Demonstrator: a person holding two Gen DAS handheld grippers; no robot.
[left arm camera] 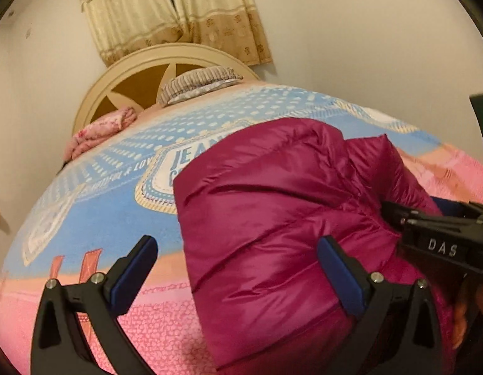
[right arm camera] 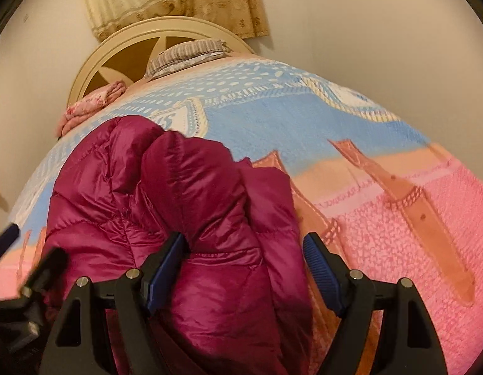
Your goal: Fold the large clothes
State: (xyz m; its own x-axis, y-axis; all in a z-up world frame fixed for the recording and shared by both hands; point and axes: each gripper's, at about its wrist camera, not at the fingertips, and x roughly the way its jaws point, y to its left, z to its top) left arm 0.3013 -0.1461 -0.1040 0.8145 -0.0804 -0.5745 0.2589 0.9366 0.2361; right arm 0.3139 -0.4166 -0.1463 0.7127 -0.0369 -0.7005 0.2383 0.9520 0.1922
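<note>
A shiny magenta puffer jacket [left arm camera: 272, 206] lies bunched and partly folded on the bed. My left gripper [left arm camera: 238, 251] is open wide low over the jacket's left edge, with one blue pad [left arm camera: 335, 262] against the fabric and the other over the bedspread. The right gripper [left arm camera: 444, 240] shows at that view's right side, down on the jacket. In the right wrist view the jacket [right arm camera: 185, 206] fills the lower left. My right gripper [right arm camera: 244, 248] is open around its right part; the left pad [right arm camera: 169, 259] touches fabric, the right pad [right arm camera: 319, 265] stands clear of it.
The bed carries a blue, orange and pink printed bedspread [right arm camera: 398, 218]. A striped pillow [left arm camera: 197, 84] and a folded pink blanket [left arm camera: 97, 134] lie by the cream headboard [left arm camera: 122, 75]. Beige curtains [left arm camera: 179, 9] hang on the wall behind.
</note>
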